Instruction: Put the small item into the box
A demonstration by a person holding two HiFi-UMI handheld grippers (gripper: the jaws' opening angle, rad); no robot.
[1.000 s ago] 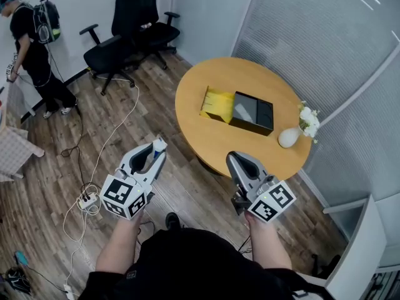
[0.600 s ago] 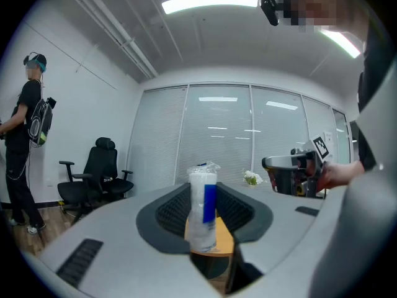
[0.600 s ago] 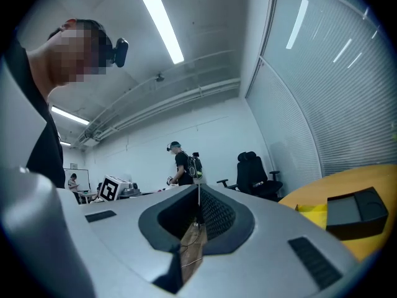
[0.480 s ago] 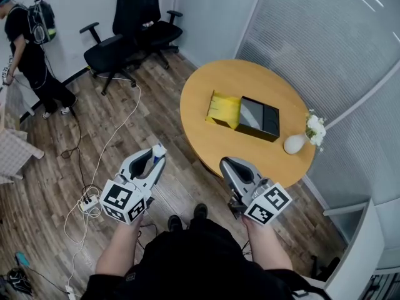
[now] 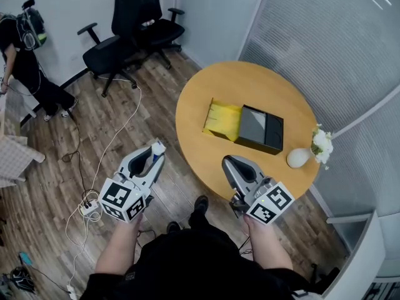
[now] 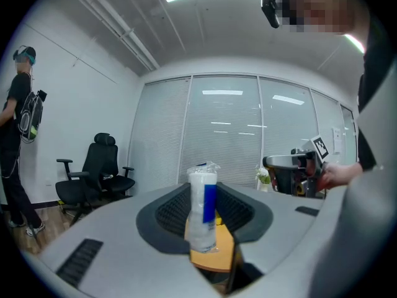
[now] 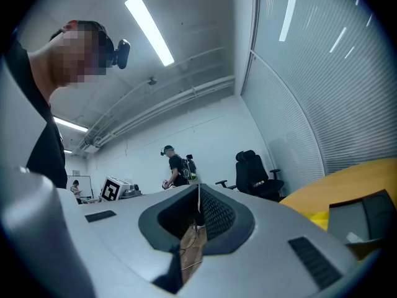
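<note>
A black box (image 5: 261, 129) with a yellow open flap (image 5: 223, 119) lies on the round wooden table (image 5: 212, 161). My left gripper (image 5: 154, 156) is over the floor left of the table, shut on a small white packet with a blue label (image 5: 159, 147). In the left gripper view the packet (image 6: 203, 207) stands upright between the pads. My right gripper (image 5: 231, 162) hovers at the table's near edge, short of the box, shut with nothing in it. The right gripper view shows the box (image 7: 365, 215) off to the right.
A white vase with flowers (image 5: 301, 156) stands at the table's right edge. Two black office chairs (image 5: 128, 27) sit at the back. A person (image 5: 22, 55) stands far left. A power strip (image 5: 87, 208) and cables lie on the wooden floor. Glass walls with blinds (image 5: 325, 49) run behind the table.
The table and box have come nearer in the head view. Both grippers keep their pose, the left still holding the packet. The person at the far left has shifted further left.
</note>
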